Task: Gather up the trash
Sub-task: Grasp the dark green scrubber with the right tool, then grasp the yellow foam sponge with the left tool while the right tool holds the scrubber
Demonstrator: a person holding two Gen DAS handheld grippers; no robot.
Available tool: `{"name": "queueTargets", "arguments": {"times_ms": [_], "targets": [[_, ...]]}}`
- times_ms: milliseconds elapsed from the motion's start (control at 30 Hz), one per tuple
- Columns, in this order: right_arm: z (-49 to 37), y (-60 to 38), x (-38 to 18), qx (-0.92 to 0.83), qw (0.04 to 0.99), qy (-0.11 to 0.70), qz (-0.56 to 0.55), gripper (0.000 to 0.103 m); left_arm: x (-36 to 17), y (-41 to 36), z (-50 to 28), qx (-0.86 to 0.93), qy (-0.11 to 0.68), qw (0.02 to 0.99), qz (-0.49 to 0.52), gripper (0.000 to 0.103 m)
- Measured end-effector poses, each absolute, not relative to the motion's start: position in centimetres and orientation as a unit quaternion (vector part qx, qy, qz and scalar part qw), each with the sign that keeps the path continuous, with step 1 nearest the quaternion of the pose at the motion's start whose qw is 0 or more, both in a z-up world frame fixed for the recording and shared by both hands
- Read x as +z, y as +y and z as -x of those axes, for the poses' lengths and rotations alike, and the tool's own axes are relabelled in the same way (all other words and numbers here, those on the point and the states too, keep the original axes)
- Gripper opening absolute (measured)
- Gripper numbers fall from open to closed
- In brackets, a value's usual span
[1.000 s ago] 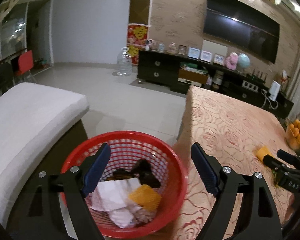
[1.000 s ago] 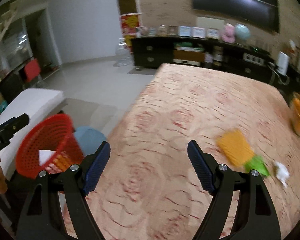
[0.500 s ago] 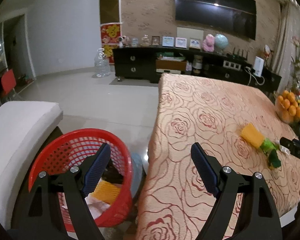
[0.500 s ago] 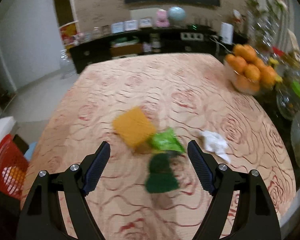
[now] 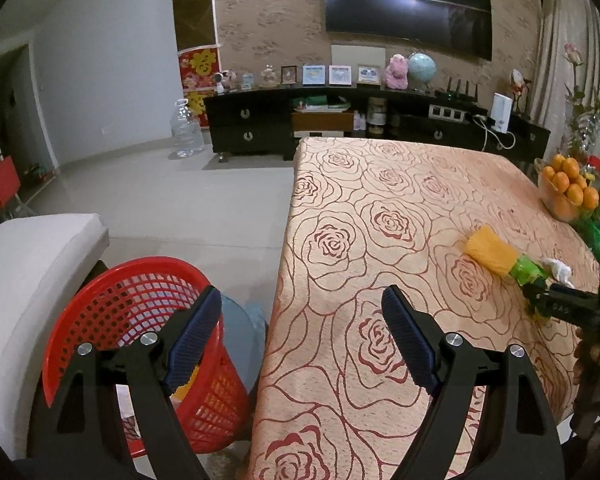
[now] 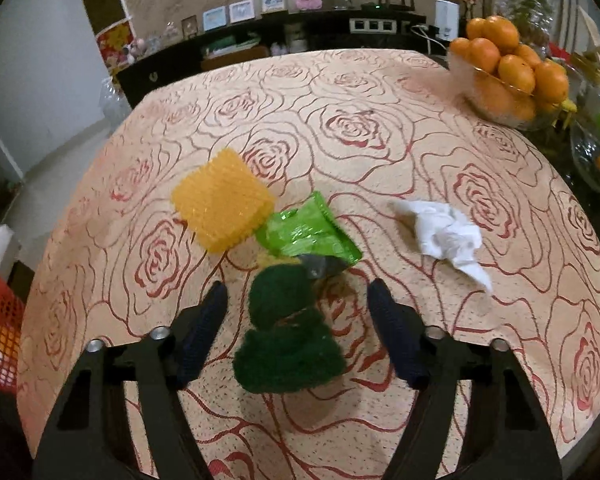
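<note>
On the rose-patterned tablecloth (image 6: 380,152) lie a yellow foam net (image 6: 222,204), a green shiny wrapper (image 6: 308,234), a dark green fuzzy piece (image 6: 286,332) and a crumpled white tissue (image 6: 444,232). My right gripper (image 6: 298,332) is open, its jaws on either side of the dark green piece. My left gripper (image 5: 300,344) is open and empty, between the red mesh basket (image 5: 120,320) on the floor and the table's left edge. The basket holds trash, mostly hidden. The yellow net (image 5: 490,250) and the right gripper (image 5: 556,308) show in the left wrist view.
A bowl of oranges (image 6: 508,68) and glassware (image 6: 596,152) stand at the table's right side. A white cushioned seat (image 5: 24,280) is left of the basket. A blue lid-like object (image 5: 240,332) lies between basket and table. A dark TV cabinet (image 5: 340,120) lines the far wall.
My left gripper has swung right, away from over the basket toward the table edge. My right gripper has moved across the table and down onto the trash pile, now framing the dark green piece.
</note>
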State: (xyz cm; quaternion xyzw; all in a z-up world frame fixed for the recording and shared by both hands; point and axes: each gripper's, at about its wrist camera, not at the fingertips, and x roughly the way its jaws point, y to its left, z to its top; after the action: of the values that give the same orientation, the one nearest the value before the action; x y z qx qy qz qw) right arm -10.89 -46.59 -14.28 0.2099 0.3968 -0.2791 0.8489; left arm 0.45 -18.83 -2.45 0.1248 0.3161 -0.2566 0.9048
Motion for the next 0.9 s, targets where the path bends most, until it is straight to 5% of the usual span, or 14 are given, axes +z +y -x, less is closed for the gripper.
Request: {"name": "queueTargets", "arguments": {"times_ms": [233, 900], "targets": [[10.8, -46.3, -14.6, -0.280, 0.845, 0.408, -0.202, 0.040, -2.8, -19.3, 0.0, -0.262, 0.315, 0.903, -0.133, 0.079], [15.2, -45.3, -10.5, -0.304, 0.861, 0.354, -0.204, 0.039, -5.0, -24.1, 0.3, -0.343, 0.334, 0.869, -0.127, 0.079]]}}
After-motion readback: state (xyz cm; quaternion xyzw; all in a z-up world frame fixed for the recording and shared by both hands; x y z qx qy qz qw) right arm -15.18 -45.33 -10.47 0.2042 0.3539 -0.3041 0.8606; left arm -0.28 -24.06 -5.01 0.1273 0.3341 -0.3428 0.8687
